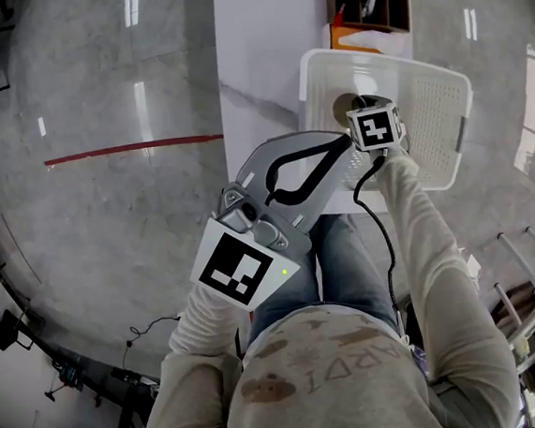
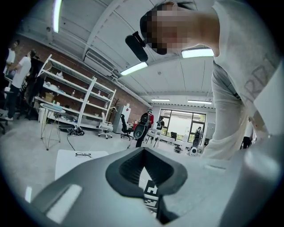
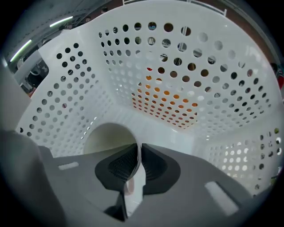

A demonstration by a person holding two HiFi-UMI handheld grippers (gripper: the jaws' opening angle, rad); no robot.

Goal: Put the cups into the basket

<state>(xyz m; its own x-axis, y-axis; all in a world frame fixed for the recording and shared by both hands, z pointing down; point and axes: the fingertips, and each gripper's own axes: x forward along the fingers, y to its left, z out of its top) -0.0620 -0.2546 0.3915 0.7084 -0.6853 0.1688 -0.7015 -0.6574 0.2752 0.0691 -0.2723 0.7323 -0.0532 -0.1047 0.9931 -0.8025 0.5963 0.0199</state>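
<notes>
- Head view: the basket [image 1: 432,112] sits at the right edge of the white surface [image 1: 257,59]. The right gripper [image 1: 375,132] reaches down into it, and its marker cube hides the jaws from above. A cup [image 1: 343,107] shows just beside the cube, inside the basket near its left wall. The left gripper [image 1: 338,144] is held back over the person's lap with its tips together, likely parked there to keep out of the working arm's way.
- Left gripper view: the left gripper [image 2: 142,153] points up and away from the surface. Its pads meet at the tip and nothing is between them, so it is closed and empty.
- Right gripper view: the right gripper [image 3: 138,162] is clamped on the thin wall of the cup [image 3: 108,139], one pad inside the rim and one outside. The cup lies low between the perforated walls of the basket [image 3: 177,66], near the floor. I judge this to be the placing step, with release next. The rim pinch suits a clean let-go.
</notes>
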